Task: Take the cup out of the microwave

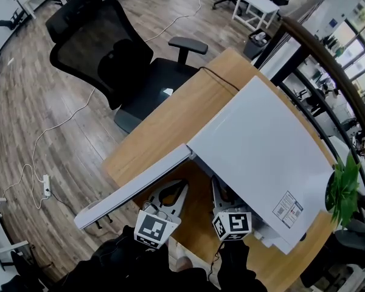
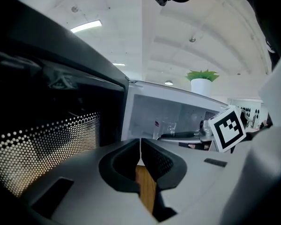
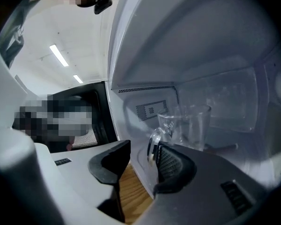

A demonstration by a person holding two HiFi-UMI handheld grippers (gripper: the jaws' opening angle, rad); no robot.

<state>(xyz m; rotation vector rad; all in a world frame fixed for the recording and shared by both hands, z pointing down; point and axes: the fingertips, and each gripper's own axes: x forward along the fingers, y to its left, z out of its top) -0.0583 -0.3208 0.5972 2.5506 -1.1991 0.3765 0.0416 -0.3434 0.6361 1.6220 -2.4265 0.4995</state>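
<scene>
Two tools are at the mouth of the microwave, and neither has the cup yet. The right tool [image 3: 141,149] has its jaws apart. The wooden tabletop [image 3: 129,196] shows through the gap beneath them, and nothing is pinched. Close against the inner face of its right-hand jaw is the curved handle [image 3: 154,142] of the cup [image 3: 189,123]. The cup is clear glass and stands upright on the microwave floor, a little beyond the tool's tips and to their right. Whether the handle already lies between the jaws or just past their tips I cannot tell, but the left-hand jaw is plainly apart from it.

The left tool [image 2: 140,146] is closed, its jaws meeting on nothing. It hangs outside the cavity beside the open door, with the cup farther ahead and to its right.

Beyond both tools the white microwave [image 1: 261,145] sits on the tabletop, its door [image 1: 134,187] swung wide on the left tool's side. Farther off, past the tabletop's far edge, stands a black office chair [image 1: 103,47].

As I judge it, the task is in its early middle. The door is open and the reach is nearly complete. What remains is to close the right tool on the handle, lift the cup, and draw it back out through the opening.
</scene>
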